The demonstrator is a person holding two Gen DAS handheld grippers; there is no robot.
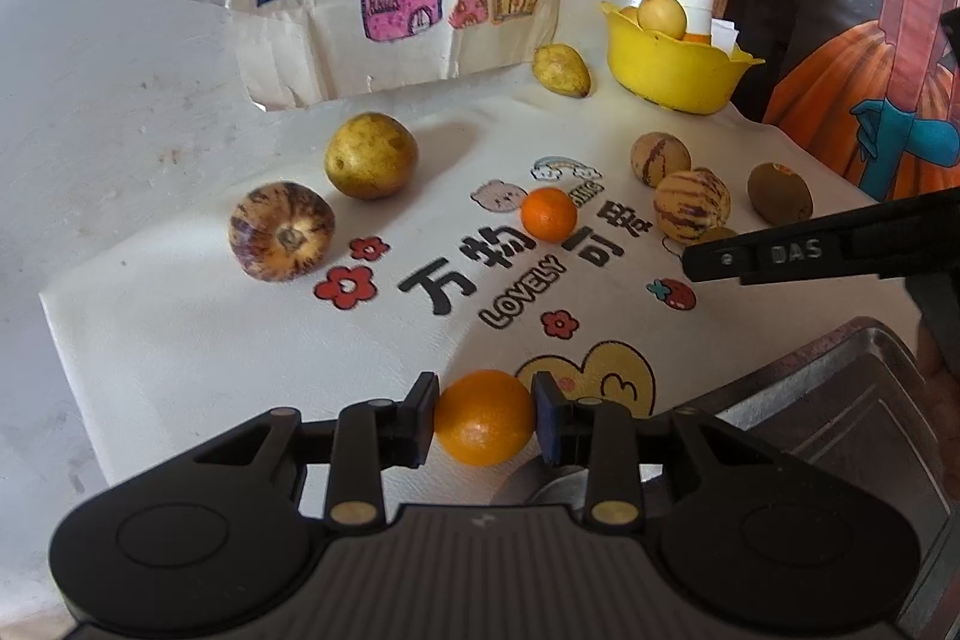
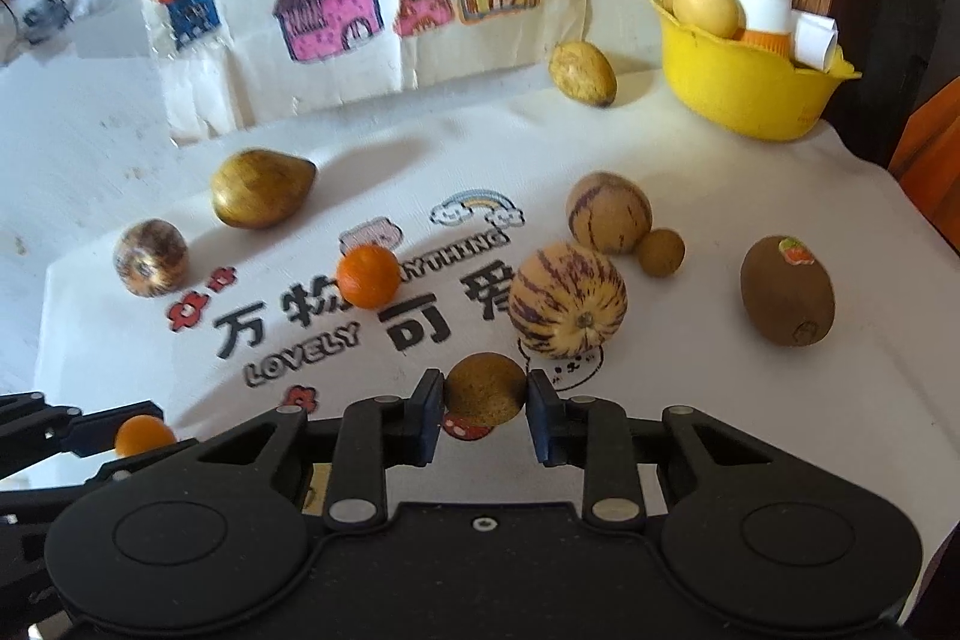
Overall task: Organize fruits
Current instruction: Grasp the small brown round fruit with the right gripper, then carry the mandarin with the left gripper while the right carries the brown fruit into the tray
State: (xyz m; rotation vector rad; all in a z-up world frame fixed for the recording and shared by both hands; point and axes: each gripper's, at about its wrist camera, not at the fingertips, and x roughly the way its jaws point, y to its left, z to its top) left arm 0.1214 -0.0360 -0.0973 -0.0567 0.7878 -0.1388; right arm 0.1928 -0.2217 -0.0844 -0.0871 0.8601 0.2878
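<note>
My left gripper [image 1: 485, 415] is shut on a small orange [image 1: 485, 417], held just above the printed white cloth [image 1: 180, 340]. The same orange [image 2: 144, 435] shows at the lower left of the right wrist view. My right gripper [image 2: 485, 407] is shut on a small brown round fruit [image 2: 483, 397], lifted a little off the cloth. Its finger [image 1: 774, 256] reaches in from the right in the left wrist view. Loose on the cloth lie another small orange [image 2: 367, 276], a striped melon [image 2: 567, 300], a second striped fruit [image 2: 609, 212], a kiwi [image 2: 787, 290] and a small brown ball [image 2: 660, 252].
A yellow bowl [image 2: 744, 88] with fruit stands at the back right, a yellowish fruit [image 2: 582, 73] beside it. At the left lie a greenish pear-shaped fruit [image 2: 261, 187] and a purple-striped fruit [image 2: 150, 257]. A metal tray [image 1: 840, 400] sits at the near right. Drawings line the back wall.
</note>
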